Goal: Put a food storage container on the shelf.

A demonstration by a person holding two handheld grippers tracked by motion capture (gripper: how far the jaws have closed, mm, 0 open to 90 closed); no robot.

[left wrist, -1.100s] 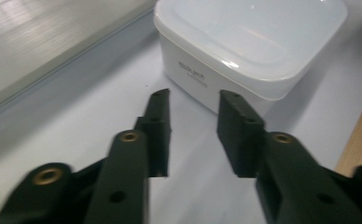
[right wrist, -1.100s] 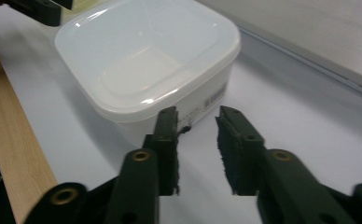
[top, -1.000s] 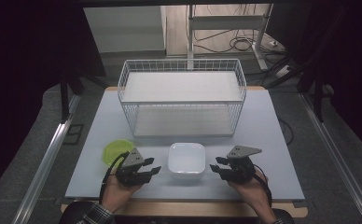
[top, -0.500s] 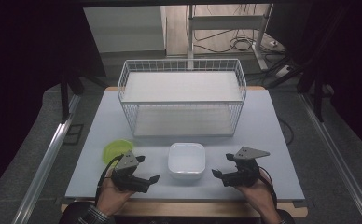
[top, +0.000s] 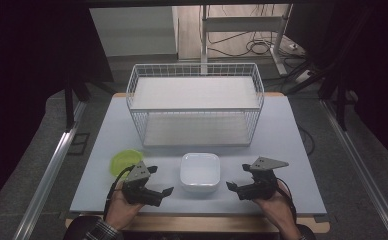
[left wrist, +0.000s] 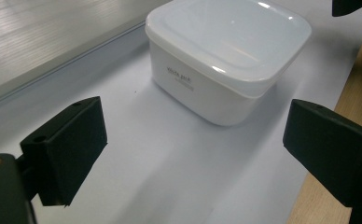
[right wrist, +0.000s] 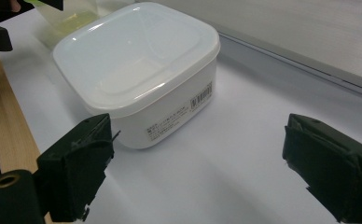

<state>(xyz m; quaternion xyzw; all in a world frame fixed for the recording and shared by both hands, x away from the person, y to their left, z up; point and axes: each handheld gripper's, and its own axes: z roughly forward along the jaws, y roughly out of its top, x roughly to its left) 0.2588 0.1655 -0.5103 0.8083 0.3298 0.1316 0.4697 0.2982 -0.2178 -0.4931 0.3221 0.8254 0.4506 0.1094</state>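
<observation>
While the lidded box (top: 200, 171) sits near the table (top: 107, 130) edge, both grippers flank it. Left gripper (top: 158, 181) and right gripper (top: 237, 179) have just been opening; jaws stand apart, empty.

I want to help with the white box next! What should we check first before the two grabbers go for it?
1. Left gripper jaws open, nothing between: ok; they have just been opening.
2. Right gripper jaws open, empty: ok; also just opening.
3. White box lid on and flat: ok.
4. Box sits between both grippers, touching neither: ok.
5. Green bowl apart from the box: ok.
6. Wire basket has room on its shelves: ok.
</observation>
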